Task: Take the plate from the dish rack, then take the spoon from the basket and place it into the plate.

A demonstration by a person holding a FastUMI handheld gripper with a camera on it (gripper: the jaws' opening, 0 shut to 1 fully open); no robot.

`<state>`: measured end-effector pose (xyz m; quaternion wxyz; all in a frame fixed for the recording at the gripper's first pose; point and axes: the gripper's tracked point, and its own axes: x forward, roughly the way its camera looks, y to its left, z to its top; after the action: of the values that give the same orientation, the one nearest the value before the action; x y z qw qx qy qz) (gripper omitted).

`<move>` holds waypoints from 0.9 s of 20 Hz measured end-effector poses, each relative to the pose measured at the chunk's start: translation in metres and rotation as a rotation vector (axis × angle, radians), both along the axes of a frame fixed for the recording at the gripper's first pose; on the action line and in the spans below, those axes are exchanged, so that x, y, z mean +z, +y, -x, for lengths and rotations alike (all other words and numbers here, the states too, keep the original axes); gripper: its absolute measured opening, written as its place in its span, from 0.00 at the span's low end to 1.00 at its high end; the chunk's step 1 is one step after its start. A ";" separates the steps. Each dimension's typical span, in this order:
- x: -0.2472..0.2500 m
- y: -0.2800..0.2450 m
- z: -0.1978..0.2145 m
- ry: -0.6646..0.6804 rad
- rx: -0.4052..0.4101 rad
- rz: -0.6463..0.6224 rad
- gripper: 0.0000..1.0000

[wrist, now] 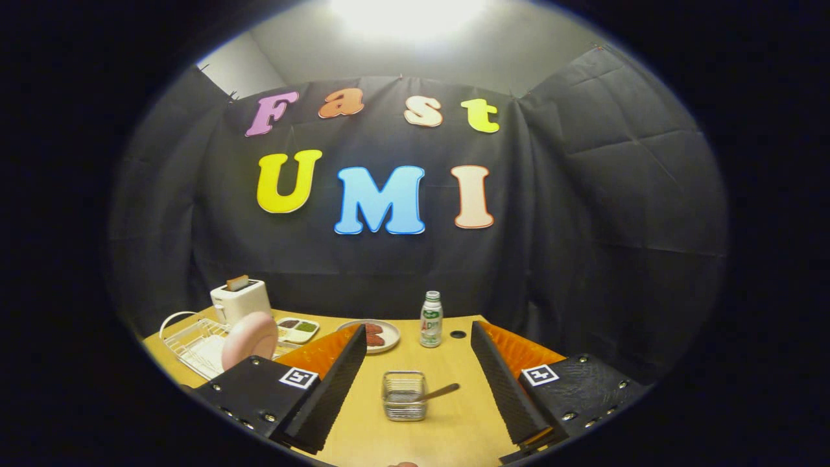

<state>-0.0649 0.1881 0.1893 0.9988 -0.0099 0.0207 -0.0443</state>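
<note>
Gripper (415, 389) fingers spread wide, holding nothing, wire basket (404, 395) with spoon (438, 392) between them on table (447, 428), pink plate (249, 339) upright in dish rack (194, 344) far left, toaster (240, 300) behind, bottle (431, 319) and food dish (379, 335) beyond.

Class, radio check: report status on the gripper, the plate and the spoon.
Gripper open, holding nothing. Pink plate upright in dish rack. Spoon in wire basket, between the fingers. Nothing blocking either.

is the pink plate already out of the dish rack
No, the pink plate stands on edge in the white dish rack, while the gripper fingers are open and empty.
</note>
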 end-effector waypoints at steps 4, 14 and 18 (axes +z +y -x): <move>-0.001 0.067 -0.026 0.026 0.049 -0.043 0.99; -0.052 0.188 -0.089 0.239 0.144 -0.134 0.99; -0.077 0.212 -0.111 0.331 0.124 -0.185 0.99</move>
<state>0.0460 0.4006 0.1125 0.9792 0.0737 0.1880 0.0214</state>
